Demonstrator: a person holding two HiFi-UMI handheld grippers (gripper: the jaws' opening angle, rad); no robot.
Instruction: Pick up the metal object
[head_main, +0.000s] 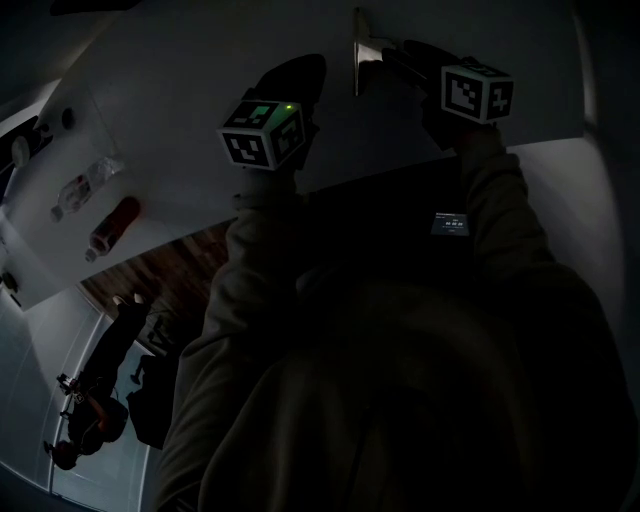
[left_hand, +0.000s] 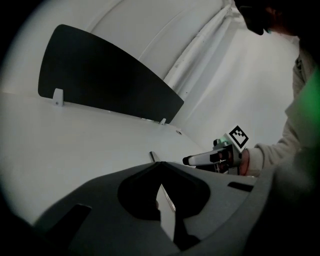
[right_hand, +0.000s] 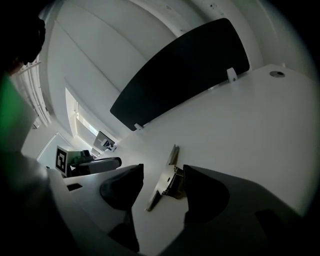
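The metal object (head_main: 362, 55), a short angled bracket, lies on the white table (head_main: 200, 60). In the right gripper view the bracket (right_hand: 167, 182) sits between the jaws of my right gripper (right_hand: 162, 172), close against the right jaw, with a wide gap to the left one. That gripper is open. My left gripper (head_main: 300, 75) hovers just left of the bracket. In its own view my left gripper (left_hand: 157, 164) has its jaws meeting at the tip, the bracket's end (left_hand: 154, 156) peeks out beyond them, and the right gripper (left_hand: 187, 161) is at the right.
A dark divider panel (left_hand: 110, 85) (right_hand: 185, 70) stands along the table's far side. A clear bottle (head_main: 85, 188) and a red bottle (head_main: 112, 225) lie at the table's left. A person (head_main: 100, 390) stands on the floor at lower left. The room is dim.
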